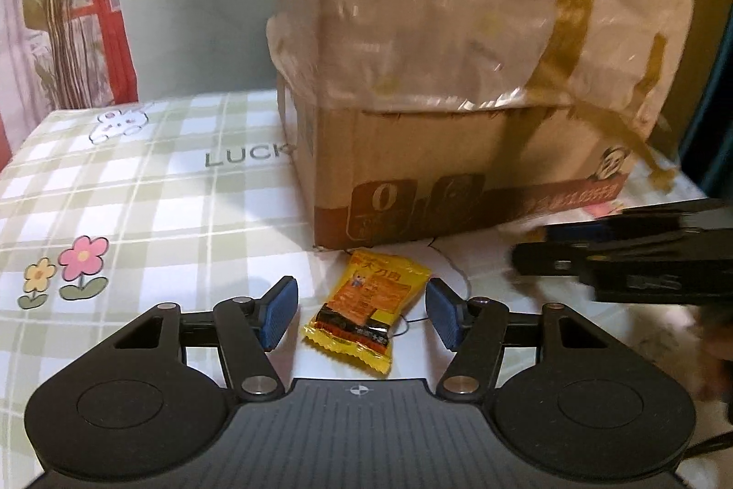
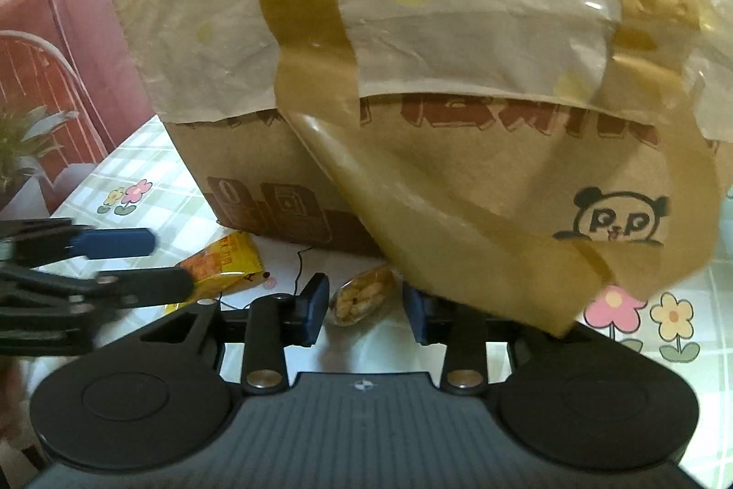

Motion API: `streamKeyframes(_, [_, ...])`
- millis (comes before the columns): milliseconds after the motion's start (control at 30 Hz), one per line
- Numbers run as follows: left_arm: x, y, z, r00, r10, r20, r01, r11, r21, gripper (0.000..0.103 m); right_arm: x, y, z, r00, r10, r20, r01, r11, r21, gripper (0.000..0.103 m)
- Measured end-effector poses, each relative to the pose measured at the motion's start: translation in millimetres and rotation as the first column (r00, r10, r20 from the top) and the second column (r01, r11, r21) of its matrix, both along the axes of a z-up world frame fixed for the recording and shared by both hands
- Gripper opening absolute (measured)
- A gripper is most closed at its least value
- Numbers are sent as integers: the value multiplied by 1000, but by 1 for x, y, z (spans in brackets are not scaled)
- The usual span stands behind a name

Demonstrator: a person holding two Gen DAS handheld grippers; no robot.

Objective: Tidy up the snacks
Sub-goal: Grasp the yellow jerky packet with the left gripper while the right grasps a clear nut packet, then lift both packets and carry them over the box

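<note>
item one: yellow snack packet (image 1: pixel 366 312), lying flat on the checked tablecloth (image 1: pixel 137 191), just near of the cardboard box (image 1: pixel 458 177). we see it between the pads of the left gripper (image 1: pixel 362 312), whose jaws stand moderately wide, a gap showing on each side, neither pad touching it.

item two: clear snack packet (image 2: pixel 362 296) with pale pieces inside, also on the cloth, at the box's near bottom edge, to the right of the yellow one. we see it between the pads of the right gripper (image 2: pixel 366 308); the jaws are narrow, the left pad is just beside it, the right pad is partly hidden under a loose strip of brown tape (image 2: pixel 458 223), so we cannot tell whether they press it.

item three: the box itself, printed with a panda, its top draped in a crinkled plastic bag (image 2: pixel 412 8).

surroundings: flower prints on the cloth, a plant (image 1: pixel 59 8) far left.
</note>
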State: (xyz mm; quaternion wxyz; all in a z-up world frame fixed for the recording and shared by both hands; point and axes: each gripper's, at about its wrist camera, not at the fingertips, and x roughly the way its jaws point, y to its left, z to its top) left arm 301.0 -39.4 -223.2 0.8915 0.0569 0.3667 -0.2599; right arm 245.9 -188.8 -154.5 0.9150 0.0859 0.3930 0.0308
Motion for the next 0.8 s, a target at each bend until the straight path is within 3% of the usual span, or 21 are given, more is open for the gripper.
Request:
streamKeyframes(100, [0,-6,-4,1000,-12,19,11,999,32,62,-11,-2,3,1000,8,13,-8,1000,-2,35])
streamKeyframes(167, [-6,-6,-3,999,-20,40,18,998,58,41,-20,-2,3,1000,18,15,-18,1000,-11,35])
streamKeyframes(233, [-12,-6,-2,999,-30,43,27,998,60,36,-31,-4,3,999,27,19,-27,1000,-12,34])
streamKeyframes(300, [-18,-2,-1,999,-30,32,29,999,44,35,-40,-4,3,999,44,15,-44,999,-10,19])
streamKeyframes(567, [-42,13,8,1000,26,-3,-26,999,-36,34,-56,-7,7,998,53,16,-54,999,6,19])
streamKeyframes(800, [-68,21,35,997,58,49,-53,994,-92,34,-73,-6,26,994,92,67,-95,995,42,19])
